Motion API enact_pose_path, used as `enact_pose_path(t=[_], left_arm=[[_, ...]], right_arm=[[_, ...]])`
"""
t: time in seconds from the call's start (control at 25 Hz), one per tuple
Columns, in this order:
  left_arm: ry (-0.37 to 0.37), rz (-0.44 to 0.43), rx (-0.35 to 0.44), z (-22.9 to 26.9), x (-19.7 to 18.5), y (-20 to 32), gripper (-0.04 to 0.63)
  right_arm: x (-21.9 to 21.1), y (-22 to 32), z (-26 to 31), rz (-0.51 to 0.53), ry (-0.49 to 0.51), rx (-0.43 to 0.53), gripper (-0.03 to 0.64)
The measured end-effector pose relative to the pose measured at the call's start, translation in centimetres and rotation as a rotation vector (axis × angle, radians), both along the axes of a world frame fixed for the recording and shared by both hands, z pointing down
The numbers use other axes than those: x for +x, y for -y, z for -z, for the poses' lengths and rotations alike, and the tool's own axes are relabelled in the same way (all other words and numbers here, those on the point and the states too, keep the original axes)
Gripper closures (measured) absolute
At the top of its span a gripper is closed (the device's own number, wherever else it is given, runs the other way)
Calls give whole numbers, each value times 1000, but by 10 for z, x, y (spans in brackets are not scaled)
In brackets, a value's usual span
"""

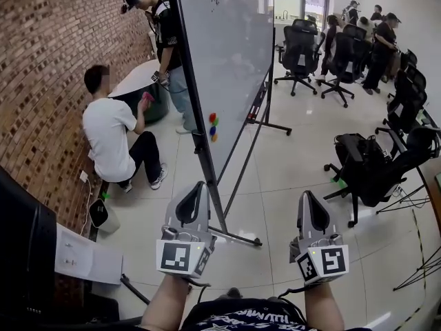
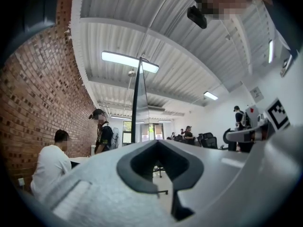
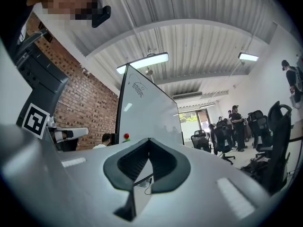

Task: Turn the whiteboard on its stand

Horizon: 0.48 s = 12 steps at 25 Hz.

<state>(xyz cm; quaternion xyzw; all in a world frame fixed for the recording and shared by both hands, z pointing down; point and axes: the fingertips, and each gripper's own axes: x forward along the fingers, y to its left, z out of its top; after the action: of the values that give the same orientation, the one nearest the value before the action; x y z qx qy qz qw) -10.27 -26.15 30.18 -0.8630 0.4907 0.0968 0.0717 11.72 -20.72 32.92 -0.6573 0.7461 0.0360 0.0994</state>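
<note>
Whiteboard (image 1: 227,54) stands tall at centre on the floor (image 1: 296,150). It is seen nearly edge-on, writing face to the right, dark near edge running down toward the left gripper. It leans off vertical in its frame. Its stand (image 1: 242,158) is behind and right of it, with a base foot (image 1: 238,238) on the floor between the two grippers.

Progress: neither gripper touches board or stand, so nothing is gripped or pushed right now. Which way the board faced at the start is not shown, so how much of the turn is done cannot be told. Judged from the hands-off pose, contact and the swing itself look yet to come.

Left gripper (image 1: 196,192) is held low at near centre, just beside the board's bottom near corner, pointing away and a bit upward. Its jaws are fully together with nothing between them.

Right gripper (image 1: 309,200) is to the right, well apart from the board, at the same pose. Its own view shows the jaws closed and empty, with the board face ahead to the left.

Small coloured magnets (image 1: 213,127) sit low on the board face.
</note>
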Motion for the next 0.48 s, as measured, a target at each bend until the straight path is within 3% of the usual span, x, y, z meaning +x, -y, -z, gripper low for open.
enact_pose_path(t=[0.48], left_arm=[[-8, -46, -23, -11, -16, 30, 592]], right_arm=[[-22, 19, -14, -47, 1, -41, 609]])
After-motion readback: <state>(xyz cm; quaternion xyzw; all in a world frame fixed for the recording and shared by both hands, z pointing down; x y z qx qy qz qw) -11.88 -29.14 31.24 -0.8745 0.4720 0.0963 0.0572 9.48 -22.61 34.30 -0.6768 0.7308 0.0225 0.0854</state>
